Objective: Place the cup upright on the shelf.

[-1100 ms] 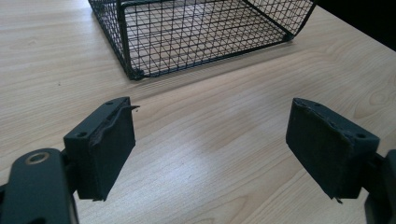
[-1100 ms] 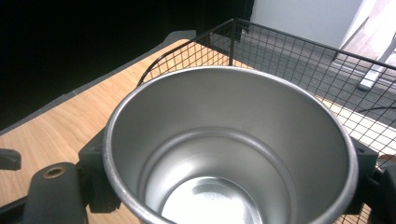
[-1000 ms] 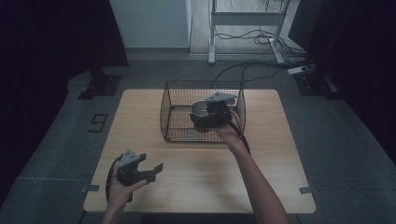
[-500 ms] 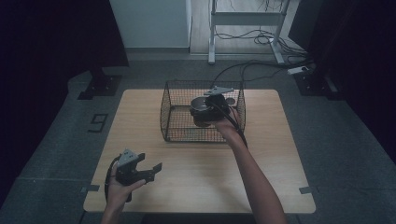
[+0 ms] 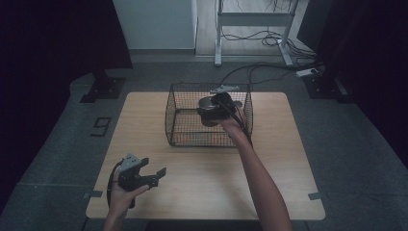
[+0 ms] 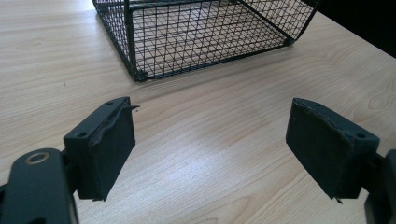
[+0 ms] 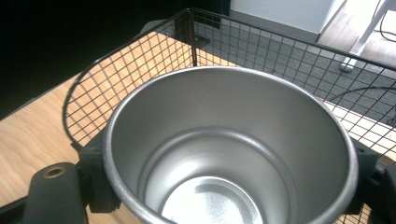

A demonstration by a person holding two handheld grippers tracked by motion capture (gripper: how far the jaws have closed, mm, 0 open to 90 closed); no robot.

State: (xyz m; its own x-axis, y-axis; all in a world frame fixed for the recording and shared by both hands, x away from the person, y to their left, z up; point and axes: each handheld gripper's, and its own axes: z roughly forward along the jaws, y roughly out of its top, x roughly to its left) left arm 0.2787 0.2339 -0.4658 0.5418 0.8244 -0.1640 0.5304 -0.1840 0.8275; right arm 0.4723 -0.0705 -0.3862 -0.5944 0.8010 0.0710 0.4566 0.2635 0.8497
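Steel cup (image 7: 229, 149) clamped in right hand-held gripper (image 5: 217, 107) over wire basket (image 5: 180, 126); left hand-held gripper (image 6: 210, 149) jaws apart.

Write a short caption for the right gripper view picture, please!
Right gripper holds a shiny metal cup above the wire basket.

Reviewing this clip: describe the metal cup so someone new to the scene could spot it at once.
Start at the black wire basket on the far half of the wooden table. At its right side, the right gripper holds a round metal cup between its jaws. It is the one shiny thing here: silver, open-topped and empty inside.
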